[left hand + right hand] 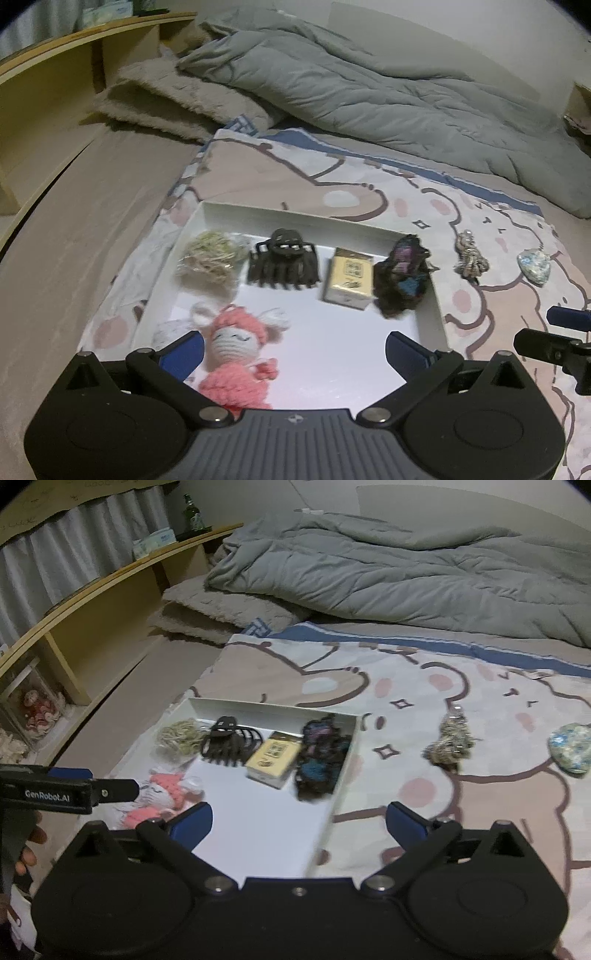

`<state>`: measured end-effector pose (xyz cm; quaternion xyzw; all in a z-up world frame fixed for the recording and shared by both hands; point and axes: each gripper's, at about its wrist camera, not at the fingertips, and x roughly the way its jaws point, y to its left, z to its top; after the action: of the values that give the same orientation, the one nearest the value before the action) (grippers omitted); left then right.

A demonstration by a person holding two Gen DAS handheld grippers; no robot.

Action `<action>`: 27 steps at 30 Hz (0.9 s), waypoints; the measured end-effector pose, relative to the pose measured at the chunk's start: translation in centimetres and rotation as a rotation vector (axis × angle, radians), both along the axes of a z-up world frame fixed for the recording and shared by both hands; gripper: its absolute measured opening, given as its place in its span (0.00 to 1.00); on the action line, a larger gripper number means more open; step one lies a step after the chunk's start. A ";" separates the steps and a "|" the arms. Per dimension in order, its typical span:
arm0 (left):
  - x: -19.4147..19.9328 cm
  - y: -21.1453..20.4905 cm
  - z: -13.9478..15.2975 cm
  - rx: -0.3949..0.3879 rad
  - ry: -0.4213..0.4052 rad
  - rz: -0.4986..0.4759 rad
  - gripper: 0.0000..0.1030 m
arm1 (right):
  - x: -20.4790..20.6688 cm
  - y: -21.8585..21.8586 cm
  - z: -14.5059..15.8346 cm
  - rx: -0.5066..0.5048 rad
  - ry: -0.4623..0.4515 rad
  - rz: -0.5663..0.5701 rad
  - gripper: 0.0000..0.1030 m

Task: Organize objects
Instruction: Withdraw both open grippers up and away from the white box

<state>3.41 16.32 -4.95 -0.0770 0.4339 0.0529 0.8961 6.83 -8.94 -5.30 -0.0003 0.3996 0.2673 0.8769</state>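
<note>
Both hand-held grippers wide open, holding nothing, over tray (430, 306).
Risk: doll (236, 350) sits btwn left gripper (295, 350) pads; closing could snag it. Right gripper (299, 829) straddles tray wall.

A crumpled grey quilt (406, 572) lies across the far side of the bed, a folded beige fleece blanket (221, 613) just left of it. On the wooden headboard shelf (110, 590) at far left stand a green bottle (192, 515) and a tissue pack (153, 541).

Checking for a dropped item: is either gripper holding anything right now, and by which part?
Nothing is held: the left gripper and the right gripper are both open and empty.
</note>
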 end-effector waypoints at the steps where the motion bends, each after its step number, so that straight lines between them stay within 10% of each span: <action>1: 0.1 -0.4 0.1 -0.002 -0.002 -0.006 1.00 | 0.1 -0.5 0.0 -0.007 -0.003 -0.006 0.99; 27: 4.3 -10.1 0.9 -0.014 -0.021 -0.122 1.00 | 2.4 -11.2 -0.3 -0.036 -0.015 -0.193 0.99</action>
<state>7.71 6.22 -4.09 -0.0571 0.4288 -0.0056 0.9016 9.25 -20.16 -5.65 0.0203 0.3959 0.1745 0.9013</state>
